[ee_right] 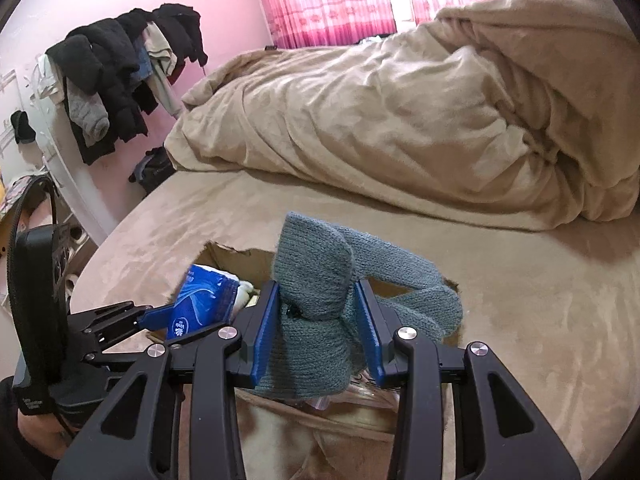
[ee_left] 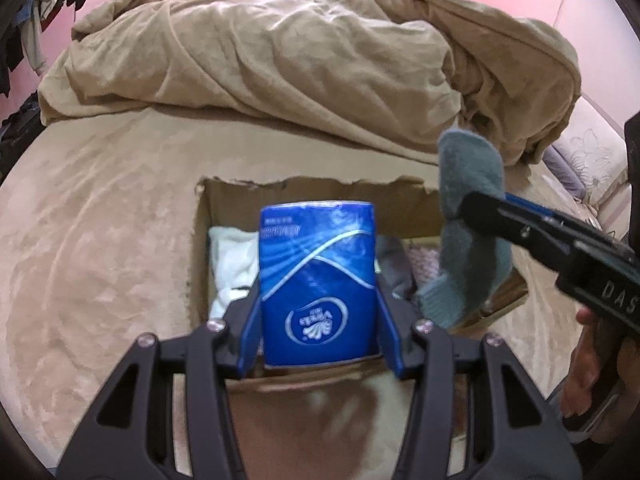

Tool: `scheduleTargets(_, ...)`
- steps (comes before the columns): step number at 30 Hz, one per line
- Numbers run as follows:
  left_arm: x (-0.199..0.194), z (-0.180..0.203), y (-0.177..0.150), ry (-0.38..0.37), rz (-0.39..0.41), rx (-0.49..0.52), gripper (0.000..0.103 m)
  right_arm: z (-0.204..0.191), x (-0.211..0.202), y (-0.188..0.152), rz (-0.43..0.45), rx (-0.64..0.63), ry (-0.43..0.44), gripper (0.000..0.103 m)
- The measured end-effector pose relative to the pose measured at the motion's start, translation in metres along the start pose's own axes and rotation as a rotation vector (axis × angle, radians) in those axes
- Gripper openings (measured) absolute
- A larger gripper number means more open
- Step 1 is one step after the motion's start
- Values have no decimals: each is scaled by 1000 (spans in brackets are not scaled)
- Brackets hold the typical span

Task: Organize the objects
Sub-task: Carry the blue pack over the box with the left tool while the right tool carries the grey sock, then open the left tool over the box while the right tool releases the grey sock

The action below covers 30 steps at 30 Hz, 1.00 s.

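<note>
**A:** ok so what's the left gripper [ee_left: 318,308] got?

**B:** blue tissue pack [ee_left: 318,280], squeezed upright between both blue fingers, jaws closed in on its sides. It's hanging right over the open cardboard box [ee_left: 320,190] on the bed [ee_left: 100,208].

**A:** and the right gripper [ee_right: 316,320]?

**B:** clamped on a grey-blue knit sock [ee_right: 316,280], jaws narrowed against it. The sock's bunched up with one end flopping off to the right, also above the box.

**A:** anything in the box?

**B:** a white cloth [ee_left: 232,264] at the left, plus something greyish on the right, can't tell what. A crumpled tan duvet [ee_left: 280,48] sits behind.
</note>
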<state>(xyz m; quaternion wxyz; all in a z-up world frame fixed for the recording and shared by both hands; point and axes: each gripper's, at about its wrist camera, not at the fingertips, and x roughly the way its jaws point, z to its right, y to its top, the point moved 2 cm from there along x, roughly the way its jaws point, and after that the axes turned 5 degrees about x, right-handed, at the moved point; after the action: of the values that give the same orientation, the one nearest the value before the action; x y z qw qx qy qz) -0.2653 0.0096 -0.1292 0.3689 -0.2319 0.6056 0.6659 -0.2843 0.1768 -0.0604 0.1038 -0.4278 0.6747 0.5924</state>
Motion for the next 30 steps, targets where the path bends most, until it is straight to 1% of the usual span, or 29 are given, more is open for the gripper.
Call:
scheduleTargets(3,10,-3,-3,9,-17,-16,50,2,13,-7,-22,5,6,40)
scheduleTargets(4,12,-1,-3,28,-15,-1,50,3,16,-10,-26,8,6,40)
scheduleTargets(7,16,3,-3,41,-12,25,51,4,24,-16,-35,12,10,40)
scheduleTargets(11,19,4,-2,57,-14,34,52,7,37,-25,-76,32,15,41)
scheduleTargets(16,17,6,-4,63,-32,54,58,13,46,-30,-105,56,30,43)
scheduleTargets(17,15,6,-4,67,-29,56,61,15,46,-31,-110,66,35,44)
scheduleTargets(18,13,7,-5,71,-26,58,65,17,45,-31,-113,77,40,45)
scheduleTargets(19,10,7,-5,73,-23,55,67,18,44,-30,-112,86,44,46)
scheduleTargets(20,9,7,-5,74,-23,52,70,18,43,-30,-110,88,41,51)
scheduleTargets(21,5,7,-5,78,-20,52,70,18,40,-29,-105,84,32,55)
scheduleTargets(24,-10,7,-3,82,0,53,71,17,28,-26,-81,87,17,61)
scheduleTargets(27,-29,8,-4,100,34,58,74,13,11,-23,-54,88,8,64)
scheduleTargets(30,-47,8,-9,92,41,43,75,7,-9,-19,-25,80,-9,65)
